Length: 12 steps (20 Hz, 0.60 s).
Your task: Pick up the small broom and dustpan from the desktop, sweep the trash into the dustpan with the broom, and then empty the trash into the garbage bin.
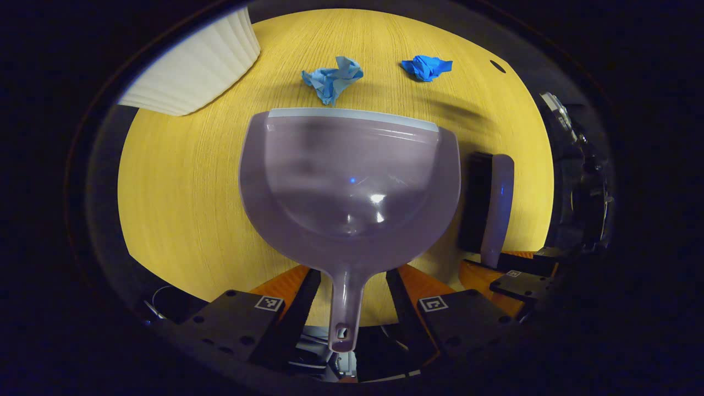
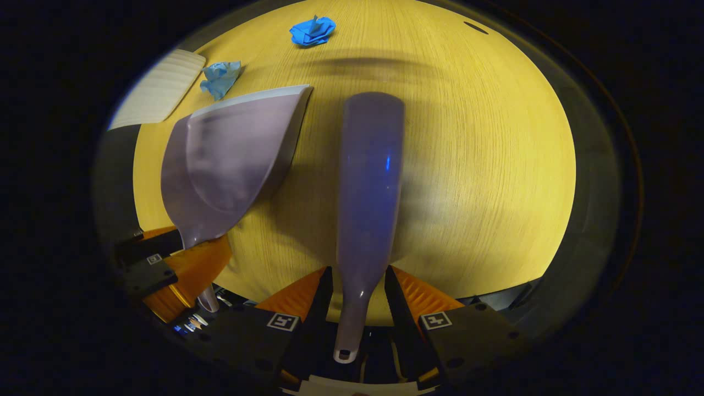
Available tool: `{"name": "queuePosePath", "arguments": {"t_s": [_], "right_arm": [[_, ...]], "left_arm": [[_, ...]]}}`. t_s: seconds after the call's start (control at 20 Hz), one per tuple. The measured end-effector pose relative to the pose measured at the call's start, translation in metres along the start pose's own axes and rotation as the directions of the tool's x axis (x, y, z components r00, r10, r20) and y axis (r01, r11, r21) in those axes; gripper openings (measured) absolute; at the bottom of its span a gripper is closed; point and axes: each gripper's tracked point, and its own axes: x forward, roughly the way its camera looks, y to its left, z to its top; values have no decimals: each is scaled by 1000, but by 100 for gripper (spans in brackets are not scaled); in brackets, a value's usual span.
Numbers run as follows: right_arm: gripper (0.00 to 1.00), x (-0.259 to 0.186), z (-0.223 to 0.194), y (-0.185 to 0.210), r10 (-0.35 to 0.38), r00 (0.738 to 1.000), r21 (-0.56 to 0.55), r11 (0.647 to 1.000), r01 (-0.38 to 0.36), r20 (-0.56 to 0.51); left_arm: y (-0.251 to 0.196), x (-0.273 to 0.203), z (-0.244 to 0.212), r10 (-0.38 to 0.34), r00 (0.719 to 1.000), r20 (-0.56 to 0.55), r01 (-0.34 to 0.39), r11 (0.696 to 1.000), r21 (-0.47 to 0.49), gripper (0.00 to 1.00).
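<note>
A purple-grey dustpan (image 1: 352,176) lies on the yellow wooden desktop (image 1: 181,198), its lip toward a light blue paper wad (image 1: 333,80). A darker blue wad (image 1: 426,67) lies further right. My left gripper (image 1: 353,275) stands around the dustpan's handle (image 1: 346,308), with a gap on each side of it. The purple broom (image 2: 368,187) points away from me in the right gripper view, and my right gripper (image 2: 358,272) is shut on its handle. In the left gripper view the broom (image 1: 495,209) shows its black bristles beside the dustpan. The dustpan (image 2: 231,159) sits left of the broom.
A white ribbed bin (image 1: 192,63) stands at the desktop's far left, close to the light blue wad (image 2: 221,78). The darker wad (image 2: 312,30) lies near the far edge. A small dark hole (image 1: 498,66) marks the desktop at the far right.
</note>
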Motion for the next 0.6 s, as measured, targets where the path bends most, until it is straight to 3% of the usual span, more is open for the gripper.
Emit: {"name": "queuePosePath", "arguments": {"t_s": [0.05, 0.1, 0.25, 0.3, 0.4, 0.6], "right_arm": [[65, 3, -2, -1, -3, 1000, 1, 1000, 3, 0], [41, 4, -3, -1, 1, 1000, -2, 1000, -1, 2], [43, 8, -6, -3, 10, 1000, 8, 1000, -10, 2], [34, 3, -9, -2, 17, 1000, -1, 1000, -17, 2], [29, 3, -9, -1, 35, 999, -17, 999, -35, 7], [20, 6, 1, -1, 49, 998, -31, 998, -48, 35]], "left_arm": [[2, 1, 1, 17, 1000, 4, -18, 1000, 23, 66], [5, 1, 2, 36, 999, 9, -36, 998, 44, 63], [11, 5, 7, 80, 996, 30, -82, 994, 78, 42], [14, 2, 7, 93, 995, 45, -96, 993, 74, 40], [17, 2, 11, 109, 991, 73, -114, 990, 78, 28], [18, 4, 10, 99, 992, 83, -106, 991, 85, 25]]}}
